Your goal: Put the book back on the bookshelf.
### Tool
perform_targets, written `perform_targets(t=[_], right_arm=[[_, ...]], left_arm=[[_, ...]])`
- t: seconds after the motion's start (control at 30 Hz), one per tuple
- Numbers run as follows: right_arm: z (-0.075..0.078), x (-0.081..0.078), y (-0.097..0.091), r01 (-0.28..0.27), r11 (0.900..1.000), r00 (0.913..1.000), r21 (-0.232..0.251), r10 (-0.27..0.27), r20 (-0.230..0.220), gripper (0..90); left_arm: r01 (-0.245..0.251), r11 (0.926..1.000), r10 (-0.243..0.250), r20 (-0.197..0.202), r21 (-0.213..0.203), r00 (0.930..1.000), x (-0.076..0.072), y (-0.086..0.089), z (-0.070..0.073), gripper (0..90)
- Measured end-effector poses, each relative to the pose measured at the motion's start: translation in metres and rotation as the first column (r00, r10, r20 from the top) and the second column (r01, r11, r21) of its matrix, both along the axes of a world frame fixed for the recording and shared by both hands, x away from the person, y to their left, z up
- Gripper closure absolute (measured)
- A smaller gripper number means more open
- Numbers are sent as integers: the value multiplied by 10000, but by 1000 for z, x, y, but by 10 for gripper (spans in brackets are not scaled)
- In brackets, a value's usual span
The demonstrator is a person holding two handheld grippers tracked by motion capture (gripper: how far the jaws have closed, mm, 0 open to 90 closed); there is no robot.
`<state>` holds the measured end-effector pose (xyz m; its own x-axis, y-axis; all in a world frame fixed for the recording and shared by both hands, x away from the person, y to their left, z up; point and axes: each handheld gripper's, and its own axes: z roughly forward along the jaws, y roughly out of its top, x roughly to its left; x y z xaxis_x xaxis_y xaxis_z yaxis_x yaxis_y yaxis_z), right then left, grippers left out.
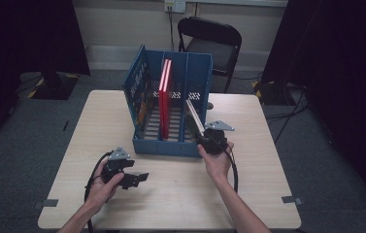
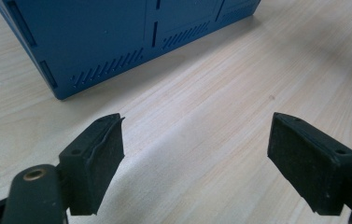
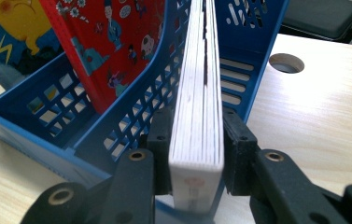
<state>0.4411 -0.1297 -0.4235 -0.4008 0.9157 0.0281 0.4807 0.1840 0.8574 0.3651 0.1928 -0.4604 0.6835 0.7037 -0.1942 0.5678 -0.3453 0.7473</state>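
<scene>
A blue file rack (image 1: 143,90) stands on the wooden table (image 1: 248,194), and a red picture book (image 1: 165,97) is upright in its middle slot. A thick white-paged book (image 1: 193,115) leans in the right-hand slot, its near end over the rack's front rim. My right gripper (image 1: 205,139) holds that end. In the right gripper view the pads lie against both covers of the white book (image 3: 197,107), my right gripper (image 3: 197,140) is shut on it, and the red book (image 3: 113,51) and rack (image 3: 117,135) are to the left. My left gripper (image 1: 139,178) rests open near the front left; between its jaws (image 2: 194,140) is bare table.
A black folding chair (image 1: 214,41) stands behind the table. A round cable hole (image 3: 285,62) sits in the tabletop right of the rack. The rack's solid blue front wall (image 2: 117,42) faces the left gripper. Bare tabletop lies in front of and beside the rack.
</scene>
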Motion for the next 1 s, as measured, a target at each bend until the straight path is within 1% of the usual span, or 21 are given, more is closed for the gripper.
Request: perform_targets(t=[0.03,0.1,0.2,0.23,0.27,0.43,0.53,0.57,0.6,0.63,0.7,0.73,0.8,0.87,0.93,0.97,1.0], right_arm=[[0,0,0,0,10000,10000,0,0,0,698],[-1,-2,1,39,9999,10000,-152,-39,-2,716],[0,1,7,226,9985,9997,-493,-225,34,735],[0,1,7,226,9985,9997,-493,-225,34,735],[0,6,7,406,9982,9992,-452,-407,2,743],[1,17,9,586,9974,9982,-425,-591,-108,746],[2,28,15,765,9957,9969,-520,-772,-135,744],[2,28,15,765,9957,9969,-520,-772,-135,744],[2,33,18,828,9953,9963,-492,-838,-184,736],[2,33,18,828,9953,9963,-492,-838,-184,736],[2,39,21,731,9959,9970,-533,-744,-226,719],[1,42,24,630,9953,9979,-730,-641,-130,706],[1,43,24,569,9962,9982,-654,-580,-144,700],[-1,41,21,345,9983,9993,-470,-350,-105,684],[-1,39,19,253,9986,9996,-468,-259,-117,673],[-2,37,17,149,9989,9997,-447,-159,-211,641],[-4,31,13,53,9989,9996,-465,-65,-259,633]], left_arm=[[0,10000,0,0,0,10000,0,0,0,183],[1,10000,-1,-48,-2,10000,0,-1,0,182],[0,10000,0,-80,7,10000,1,-2,-1,187],[41,10000,-41,-103,42,9999,1,-2,-1,187],[44,10000,-44,-90,59,10000,1,-2,-1,187],[62,10000,-61,-136,40,9999,2,-2,-2,187],[79,9999,-78,-159,68,9998,2,-2,-2,187],[79,9999,-78,-159,68,9998,2,-2,-2,187],[96,9999,-95,-158,38,9998,2,-2,-2,187],[96,9999,-95,-158,38,9998,2,-2,-2,187],[79,10000,-78,-179,42,9998,2,-2,-2,187],[96,9999,-95,-160,62,9998,1,-2,-2,187],[93,9999,-92,-150,43,9998,1,-2,-2,187],[48,10000,-49,-151,-51,9999,1,-1,-2,187],[63,10000,-63,-148,-54,9999,1,0,-2,187],[45,10000,-46,-161,-58,9999,1,0,-2,188],[38,10000,-39,-173,-55,9998,1,0,-2,189]])
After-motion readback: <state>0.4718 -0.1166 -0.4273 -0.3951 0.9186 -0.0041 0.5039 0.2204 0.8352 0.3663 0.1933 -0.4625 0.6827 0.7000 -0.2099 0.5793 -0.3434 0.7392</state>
